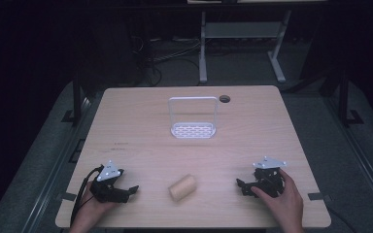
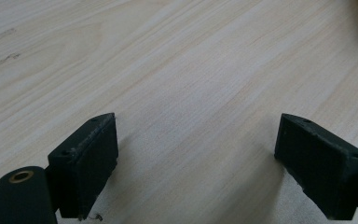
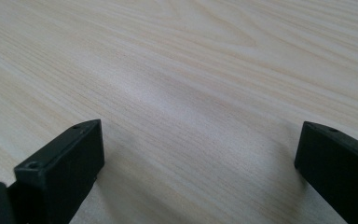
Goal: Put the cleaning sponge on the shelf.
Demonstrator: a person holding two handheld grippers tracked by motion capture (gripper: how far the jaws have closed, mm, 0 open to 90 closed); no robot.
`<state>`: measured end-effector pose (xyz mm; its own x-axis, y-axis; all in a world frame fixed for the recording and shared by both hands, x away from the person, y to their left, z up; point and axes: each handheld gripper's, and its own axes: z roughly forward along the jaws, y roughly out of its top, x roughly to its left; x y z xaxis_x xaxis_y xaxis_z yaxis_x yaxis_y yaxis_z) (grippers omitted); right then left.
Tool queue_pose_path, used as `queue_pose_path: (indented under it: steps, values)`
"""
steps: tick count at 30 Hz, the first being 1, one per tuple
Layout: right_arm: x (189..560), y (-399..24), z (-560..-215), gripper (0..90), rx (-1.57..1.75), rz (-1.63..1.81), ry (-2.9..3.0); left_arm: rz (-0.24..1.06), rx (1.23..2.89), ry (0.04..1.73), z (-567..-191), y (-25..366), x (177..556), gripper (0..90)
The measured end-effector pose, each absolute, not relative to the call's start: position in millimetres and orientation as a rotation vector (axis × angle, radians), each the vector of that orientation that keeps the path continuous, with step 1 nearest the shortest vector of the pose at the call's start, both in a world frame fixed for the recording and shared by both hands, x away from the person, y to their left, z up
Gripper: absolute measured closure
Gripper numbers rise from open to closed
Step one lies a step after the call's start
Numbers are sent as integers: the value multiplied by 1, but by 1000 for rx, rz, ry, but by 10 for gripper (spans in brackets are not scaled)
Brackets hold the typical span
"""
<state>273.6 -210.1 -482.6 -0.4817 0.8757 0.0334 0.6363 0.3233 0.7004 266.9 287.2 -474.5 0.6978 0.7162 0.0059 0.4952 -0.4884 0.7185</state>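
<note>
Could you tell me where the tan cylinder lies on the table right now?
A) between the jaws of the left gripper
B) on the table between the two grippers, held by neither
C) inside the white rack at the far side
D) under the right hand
B: in the high view the tan cylinder lies on its side on the table, apart from the left gripper and the right gripper, both with empty open jaws.

table (image 1: 141,126): light wood; roll (image 1: 182,187) near front; white rack (image 1: 193,118) behind

Left tool (image 1: 132,189) gaping, right tool (image 1: 241,184) gaping
</note>
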Motion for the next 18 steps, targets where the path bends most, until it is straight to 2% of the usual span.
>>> queue_pose_path:
  steps: [18]
  values:
    - [274,-210,-483,10,1346,943,2243,403,2209,889,-468,283,265,136]
